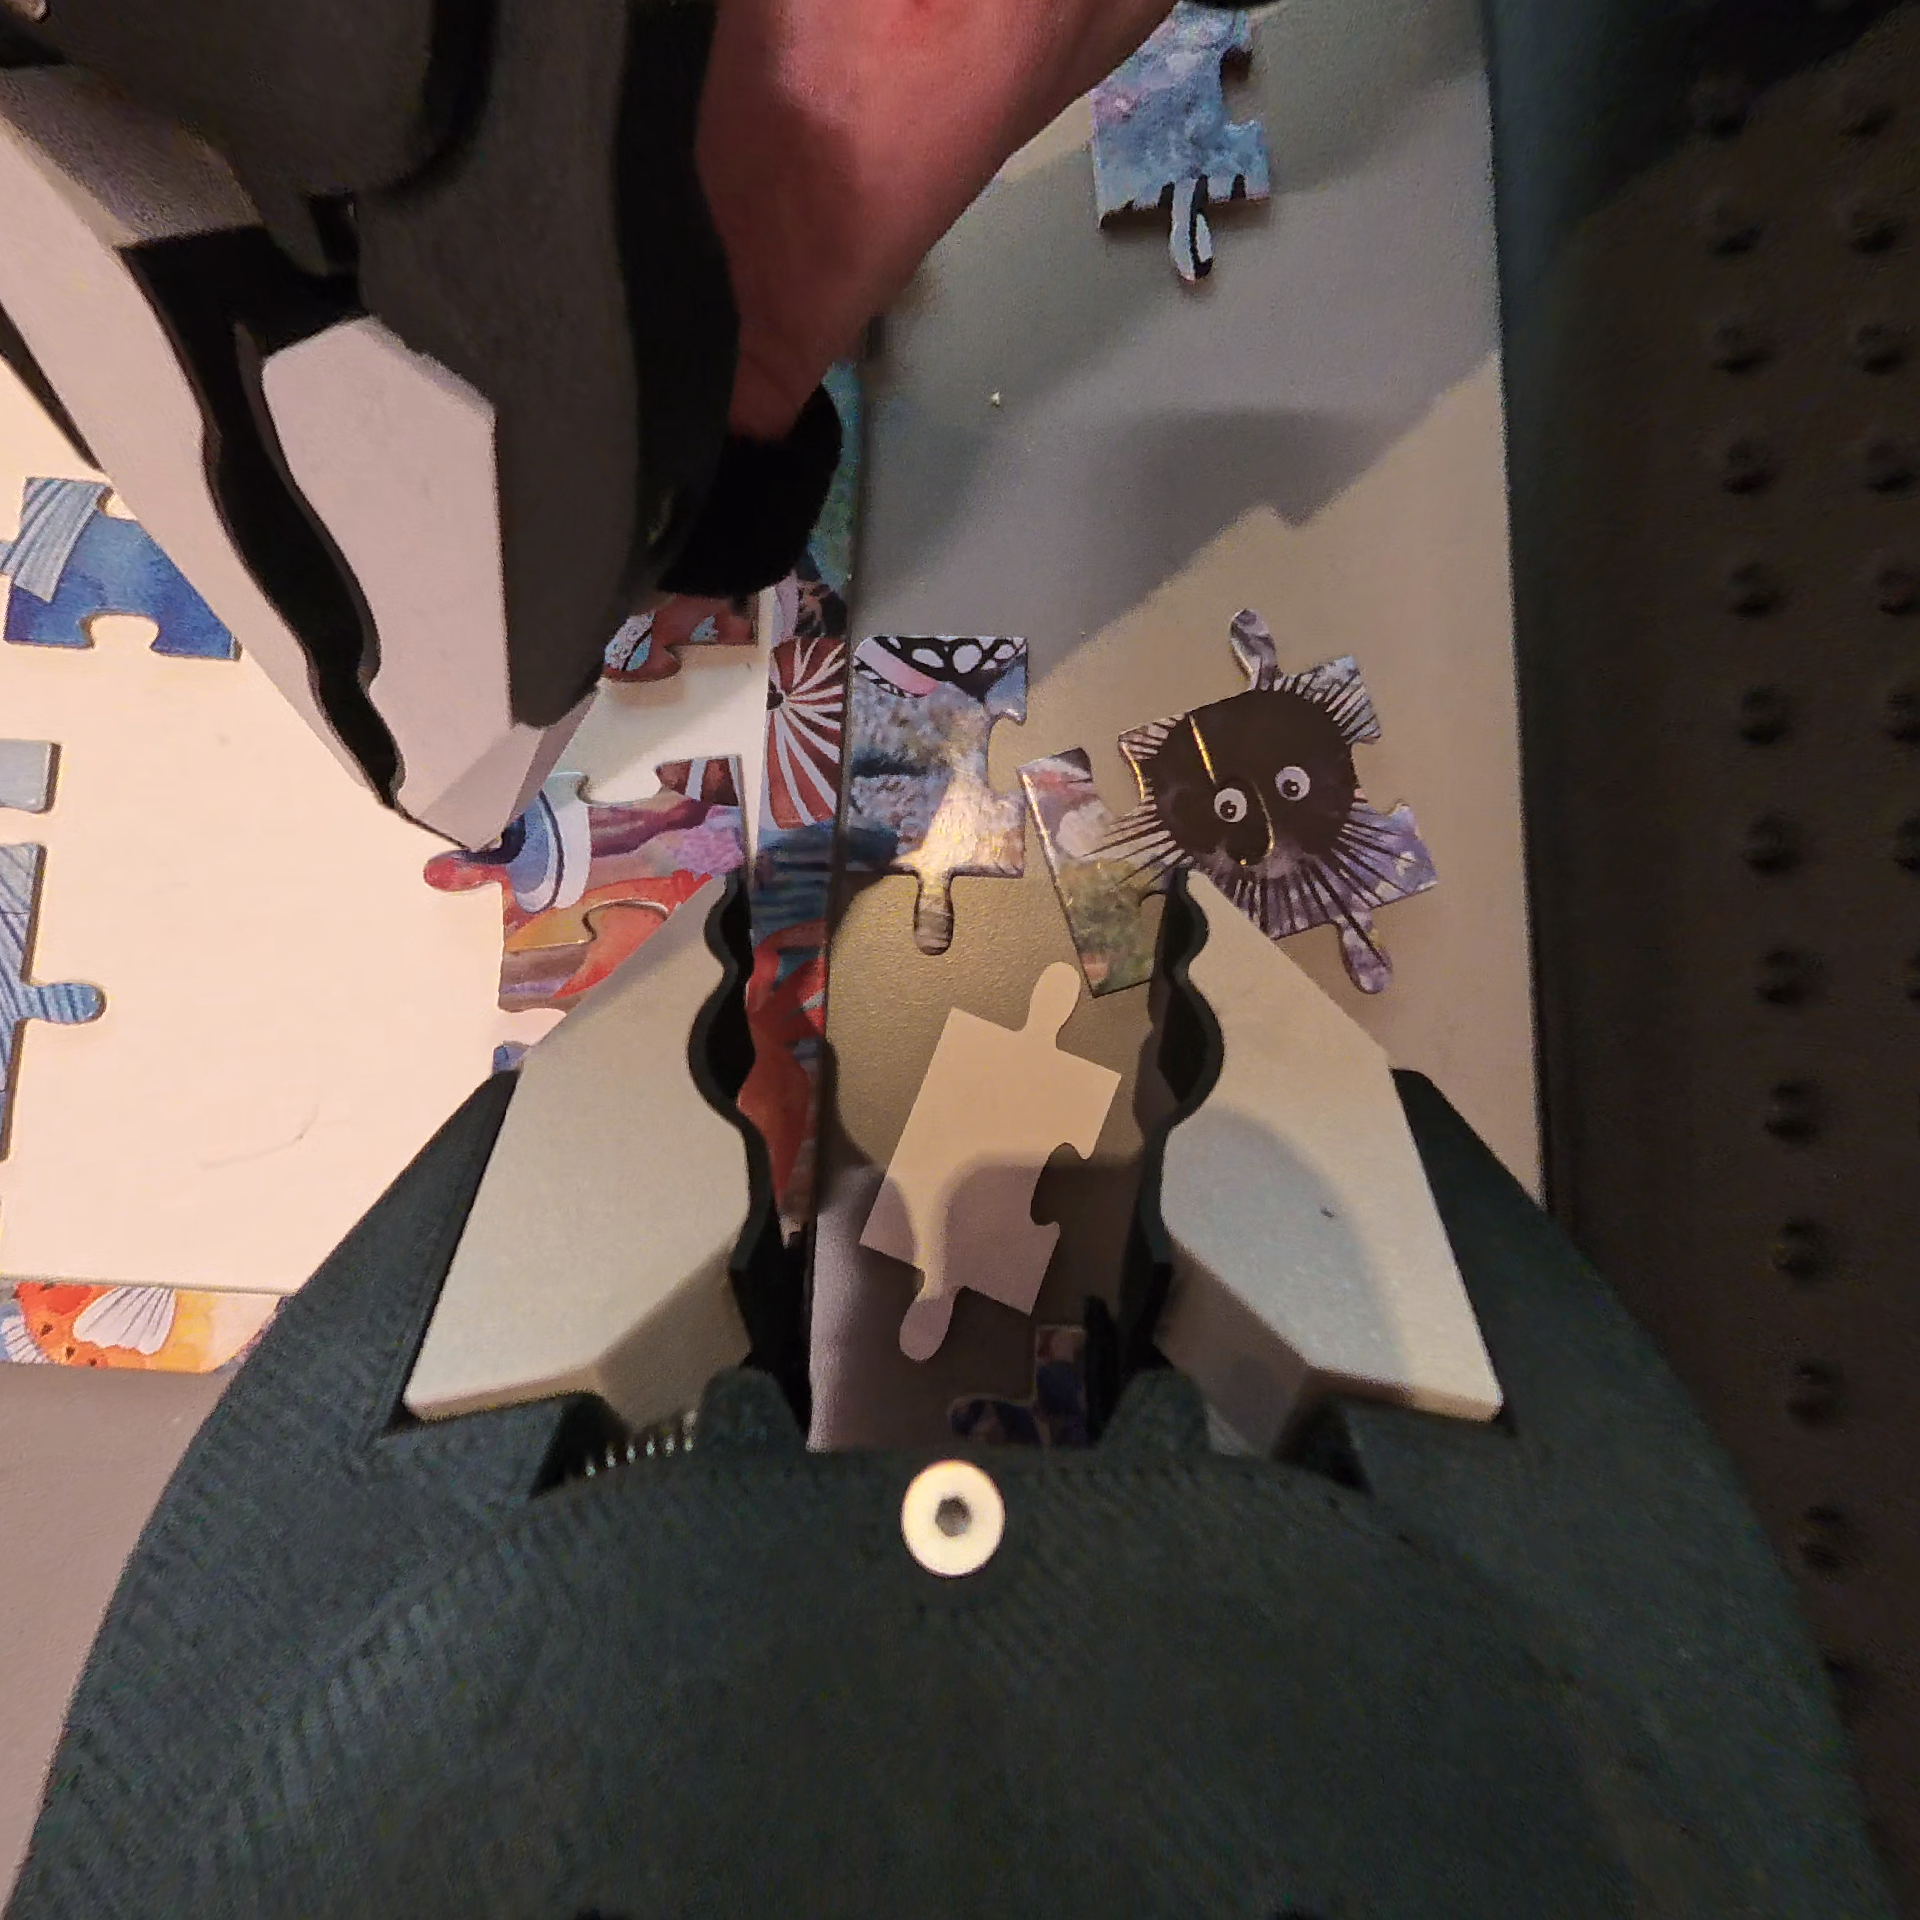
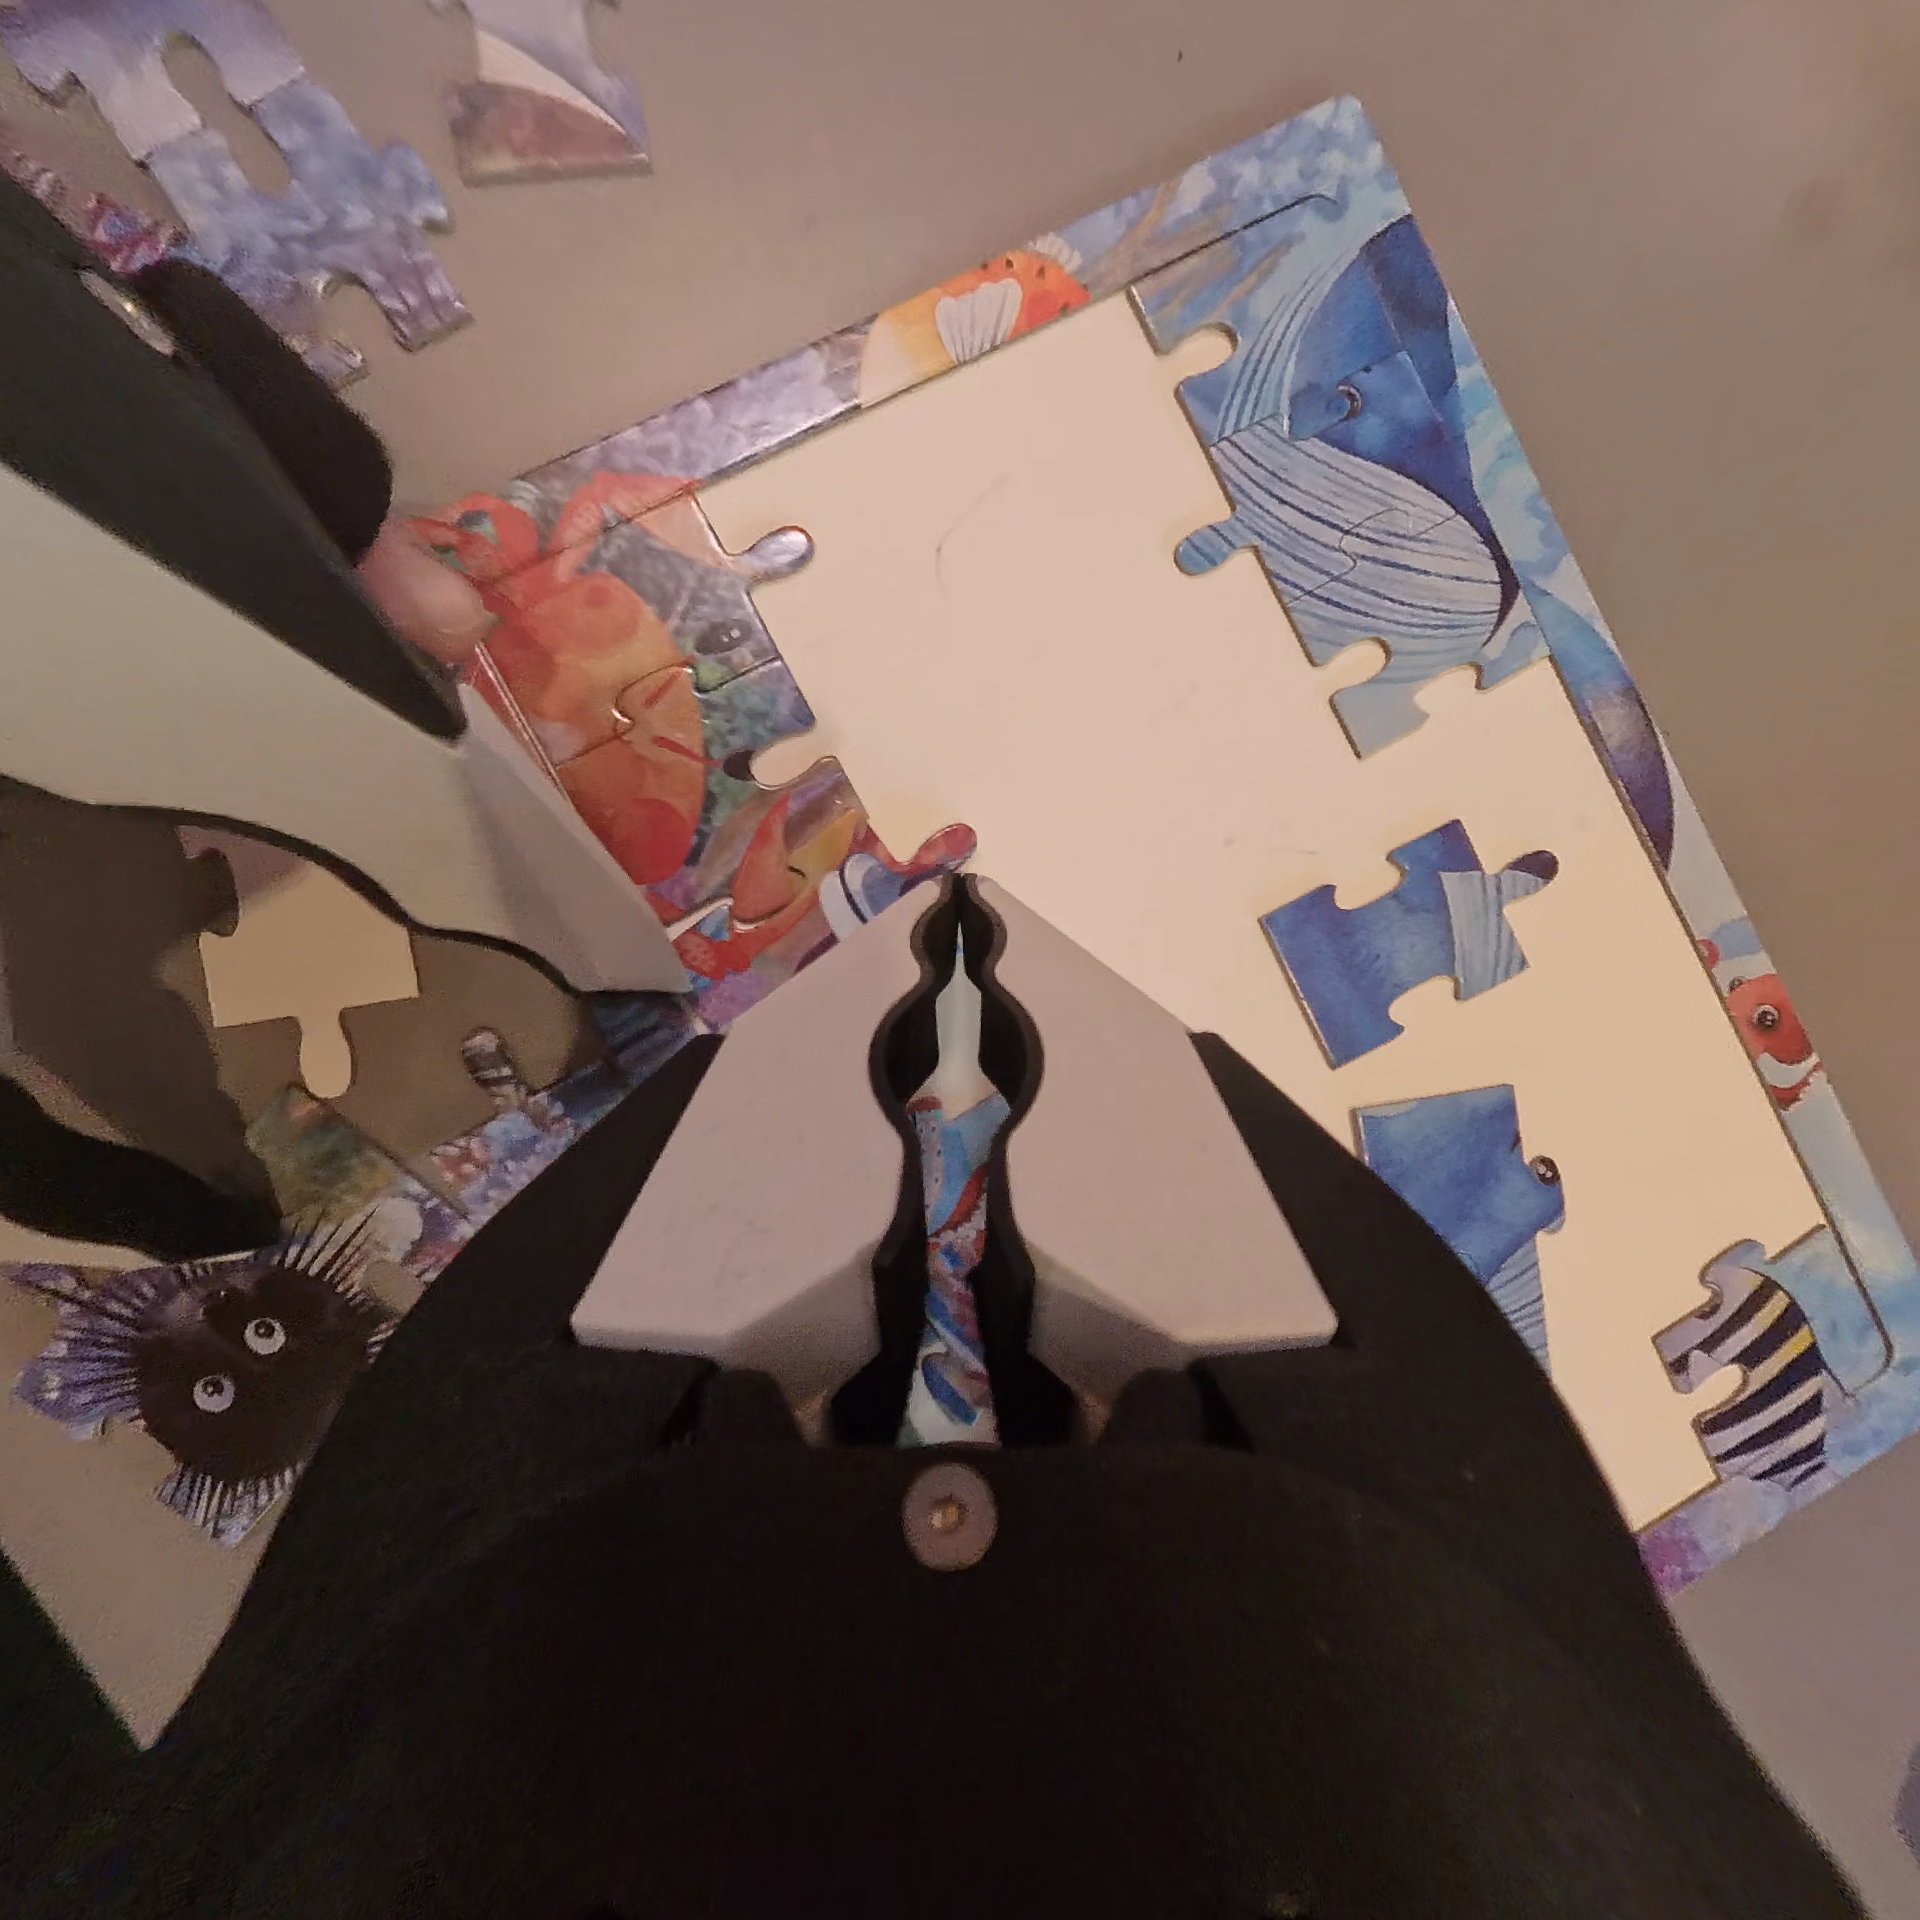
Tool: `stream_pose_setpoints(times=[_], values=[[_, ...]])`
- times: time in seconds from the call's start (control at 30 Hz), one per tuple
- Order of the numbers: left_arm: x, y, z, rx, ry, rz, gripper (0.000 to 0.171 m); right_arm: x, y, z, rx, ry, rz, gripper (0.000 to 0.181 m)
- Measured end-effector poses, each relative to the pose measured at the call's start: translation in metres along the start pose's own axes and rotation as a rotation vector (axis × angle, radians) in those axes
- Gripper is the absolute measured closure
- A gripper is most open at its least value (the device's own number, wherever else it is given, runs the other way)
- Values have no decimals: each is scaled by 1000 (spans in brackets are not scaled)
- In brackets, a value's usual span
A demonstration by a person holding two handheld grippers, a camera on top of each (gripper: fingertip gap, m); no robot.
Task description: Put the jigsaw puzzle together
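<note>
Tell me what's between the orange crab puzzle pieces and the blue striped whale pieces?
Bare cream floor of the cardboard puzzle tray separates the orange crab pieces from the blue striped whale pieces, seen in the right wrist view.

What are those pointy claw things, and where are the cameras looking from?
A person holds two grabbing tools, one in each hand, and each has a camera looking along its fingers. The left wrist view shows the left claw, open over loose puzzle pieces: a spiky black sea urchin piece and a blank upside-down piece. The right wrist view shows the right claw, shut on a colourful puzzle piece, at the puzzle tray. The tray already has a whale and an orange crab fitted in.
</note>
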State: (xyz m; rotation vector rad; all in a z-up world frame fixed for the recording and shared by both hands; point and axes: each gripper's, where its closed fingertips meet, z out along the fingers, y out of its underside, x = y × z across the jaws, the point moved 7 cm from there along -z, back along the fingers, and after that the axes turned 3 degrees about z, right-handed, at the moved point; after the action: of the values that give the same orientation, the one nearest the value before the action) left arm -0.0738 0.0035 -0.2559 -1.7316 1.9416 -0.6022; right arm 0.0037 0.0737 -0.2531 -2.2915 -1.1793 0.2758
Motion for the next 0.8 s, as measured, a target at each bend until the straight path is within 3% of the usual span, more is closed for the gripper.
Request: stream_pose_setpoints(times=[0.63,0.8], values=[[-4,2,-2,-8,-5,-30,96,-5,0,0,-38,66,-69,181],[-6,7,-8,-34,-13,-26,92,-10,-13,-17,51,26,-86,181]])
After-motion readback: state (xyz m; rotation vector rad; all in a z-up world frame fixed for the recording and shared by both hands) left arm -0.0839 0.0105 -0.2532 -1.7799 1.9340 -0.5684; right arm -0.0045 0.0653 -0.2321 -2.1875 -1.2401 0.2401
